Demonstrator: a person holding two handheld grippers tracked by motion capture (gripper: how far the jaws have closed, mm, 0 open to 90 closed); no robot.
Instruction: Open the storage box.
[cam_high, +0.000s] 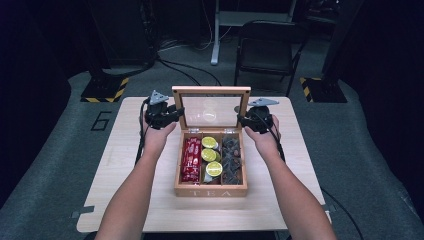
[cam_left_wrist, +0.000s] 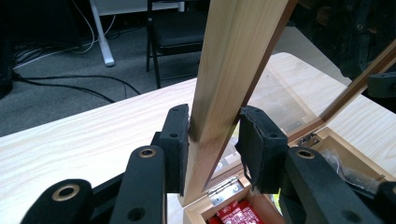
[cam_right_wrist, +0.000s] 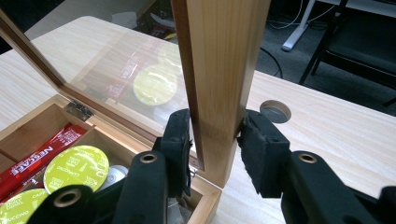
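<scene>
Jaws of both grippers are clamped on the side rails of the lid (cam_high: 211, 90), which stands upright on its hinges at the back of the tea box (cam_high: 210, 190). The left gripper (cam_high: 165, 116) pinches the lid's left rail, the right gripper (cam_high: 250, 120) its right rail; the box sits mid-tabletop (cam_high: 125, 165).

Recommended practice: whether the lid is to be lowered or merely steadied cannot be told, so move both hands together along the hinge arc and keep them level with each other so the frame does not twist. Hold the grip low on the rails, as now, and avoid pressing on the clear pane.

View differences: the high view gives the layout, namely red sachets (cam_high: 191, 159), yellow-lidded capsules (cam_high: 210, 155) and dark tea pouches (cam_high: 231, 161) in three compartments. The left gripper view shows pad contact on the rail (cam_left_wrist: 219, 107) and a metal hinge (cam_left_wrist: 224, 189). The right gripper view shows the matching grip (cam_right_wrist: 217, 84), reflections in the pane (cam_right_wrist: 116, 70) and a round cable port (cam_right_wrist: 275, 111) in the tabletop.
</scene>
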